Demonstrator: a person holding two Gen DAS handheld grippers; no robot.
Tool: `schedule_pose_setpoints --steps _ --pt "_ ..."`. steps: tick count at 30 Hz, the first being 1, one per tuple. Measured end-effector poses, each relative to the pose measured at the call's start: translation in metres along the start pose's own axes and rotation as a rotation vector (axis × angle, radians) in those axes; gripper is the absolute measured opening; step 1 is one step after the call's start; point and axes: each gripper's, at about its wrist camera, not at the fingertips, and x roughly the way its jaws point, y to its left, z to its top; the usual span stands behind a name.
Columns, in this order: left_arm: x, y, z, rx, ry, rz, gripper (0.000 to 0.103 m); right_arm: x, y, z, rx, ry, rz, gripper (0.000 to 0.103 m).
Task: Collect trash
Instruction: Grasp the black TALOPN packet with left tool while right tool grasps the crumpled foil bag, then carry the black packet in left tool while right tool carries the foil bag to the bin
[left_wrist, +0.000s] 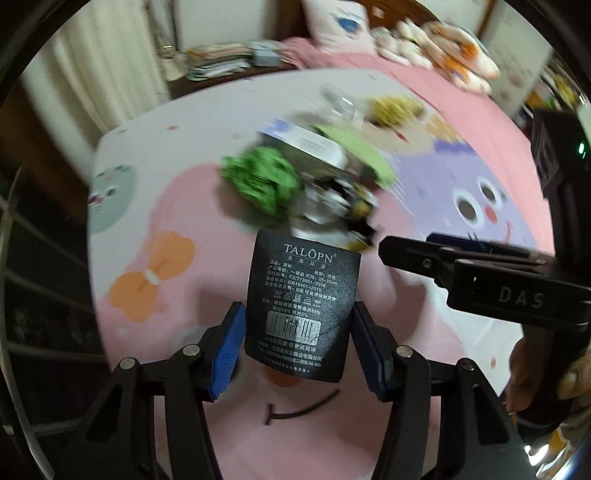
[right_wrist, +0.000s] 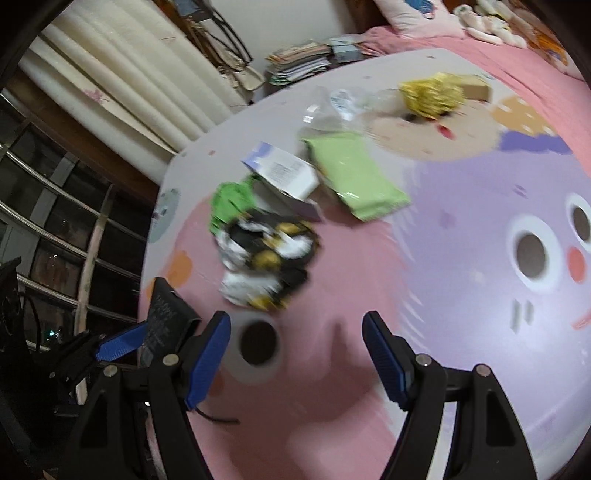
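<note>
One black label card (left_wrist: 301, 302) clamped in left gripper (left_wrist: 297, 347) jaws

Trash sits clustered mid-bed on the bedsheet (right_wrist: 461, 295). Crumpled wrapper (right_wrist: 269, 254) nearest, crumpled paper ball (right_wrist: 231, 201) to its left. Small box (right_wrist: 284, 173) behind the wrapper, flat pouch (right_wrist: 356, 177) right of the box. Clear plastic bag (right_wrist: 343, 107) behind the pouch, shredded wad (right_wrist: 432, 94) farther right. Cardboard tag (left_wrist: 303, 302) sits between the left gripper (left_wrist: 297, 345) pads, above the sheet. Right gripper (right_wrist: 295, 360) is right of it, nothing between its pads. Pillows (left_wrist: 338, 24) at far end.
</note>
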Motion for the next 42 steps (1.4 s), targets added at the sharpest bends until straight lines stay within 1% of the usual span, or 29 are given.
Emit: schedule_pose_setpoints --steps 1,4,6,8,9,14,16,17,19,21,26,30,33,36,42 --pt "-0.002 0.009 0.001 -0.034 -0.010 0.001 0.056 0.006 0.004 0.006 -0.003 0.002 0.011 0.074" --pt "-0.007 0.034 0.006 -0.108 -0.031 0.008 0.056 0.021 0.008 0.020 0.002 0.006 0.002 0.074" --pt "-0.009 0.046 0.007 -0.144 -0.039 0.015 0.056 0.028 0.009 0.028 0.024 0.000 0.026 0.074" --pt "-0.008 0.054 0.007 -0.168 -0.043 0.017 0.056 0.035 0.010 0.035 0.044 0.001 0.047 0.075" --pt "-0.009 0.057 0.006 -0.176 -0.045 0.017 0.056 0.038 0.011 0.038 0.051 0.004 0.045 0.077" --pt "-0.006 0.062 0.004 -0.191 -0.045 0.016 0.056 0.061 0.013 0.046 0.063 0.041 -0.002 0.078" --pt "-0.004 0.060 0.003 -0.189 -0.041 0.015 0.056 0.067 0.012 0.046 0.067 0.061 0.005 0.079" --pt "-0.003 0.059 0.002 -0.186 -0.039 0.016 0.056 0.065 0.012 0.045 0.063 0.049 0.006 0.078" --pt "-0.002 0.055 0.000 -0.180 -0.035 0.016 0.056 0.064 0.011 0.041 0.070 0.055 0.019 0.064" --pt "-0.003 0.050 -0.002 -0.170 -0.038 0.017 0.056 0.062 0.008 0.036 0.069 0.050 0.024 0.057" --pt "-0.006 0.038 -0.010 -0.155 -0.046 0.018 0.056 0.043 0.002 0.020 0.049 0.040 0.045 0.054" --pt "-0.012 0.024 -0.016 -0.145 -0.044 0.011 0.056 0.017 -0.004 0.004 0.034 0.024 0.060 0.054" --pt "-0.021 0.008 -0.023 -0.126 -0.054 0.012 0.056 -0.006 -0.014 -0.014 0.046 0.014 0.069 0.054" --pt "-0.033 -0.011 -0.033 -0.105 -0.065 0.009 0.056 -0.029 -0.028 -0.036 0.058 0.015 0.083 0.055" --pt "-0.060 -0.064 -0.061 -0.081 -0.086 0.010 0.056 -0.078 -0.057 -0.083 0.058 0.025 0.107 0.055"
